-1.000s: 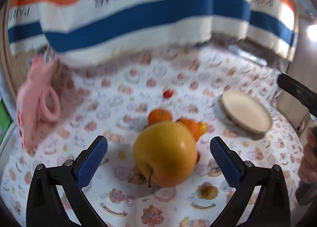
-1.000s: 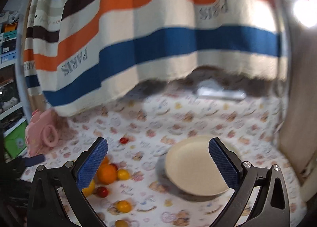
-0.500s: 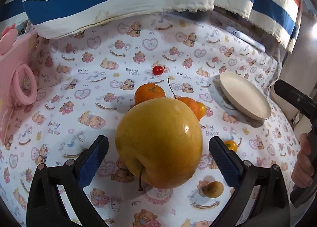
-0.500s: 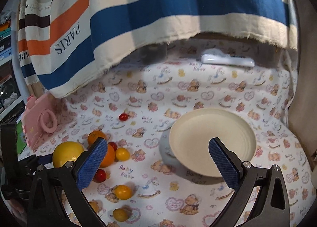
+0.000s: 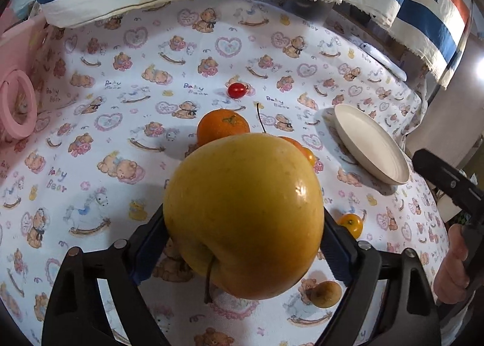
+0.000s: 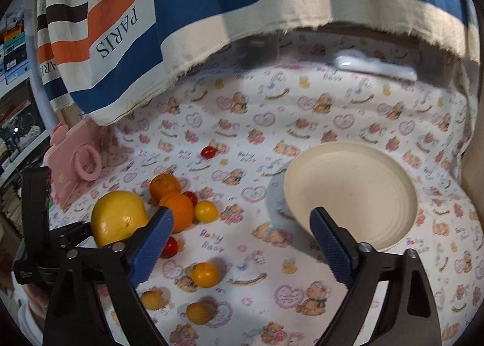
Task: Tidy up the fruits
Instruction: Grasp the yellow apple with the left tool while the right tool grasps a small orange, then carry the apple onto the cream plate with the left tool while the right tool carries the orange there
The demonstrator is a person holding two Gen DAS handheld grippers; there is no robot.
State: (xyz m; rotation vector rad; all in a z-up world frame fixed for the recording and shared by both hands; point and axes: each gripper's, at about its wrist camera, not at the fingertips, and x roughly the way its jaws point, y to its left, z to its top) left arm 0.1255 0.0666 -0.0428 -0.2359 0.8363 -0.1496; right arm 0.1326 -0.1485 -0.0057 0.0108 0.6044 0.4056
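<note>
Left wrist view: my left gripper [image 5: 243, 243] is clamped on the big yellow apple [image 5: 243, 216], blue pads pressed to both its sides, above the bear-print worktop [image 5: 121, 122]. An orange [image 5: 223, 126] lies just behind it.

Right wrist view: my right gripper [image 6: 242, 243] is spread wide, holding nothing, over the worktop near the cream plate [image 6: 351, 194].

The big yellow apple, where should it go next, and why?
Probably lift the yellow apple and carry it toward the cream plate. The left gripper has its blue fingers pressed on both sides of the apple, and the plate is bare. The right gripper is open with nothing in it.
</note>
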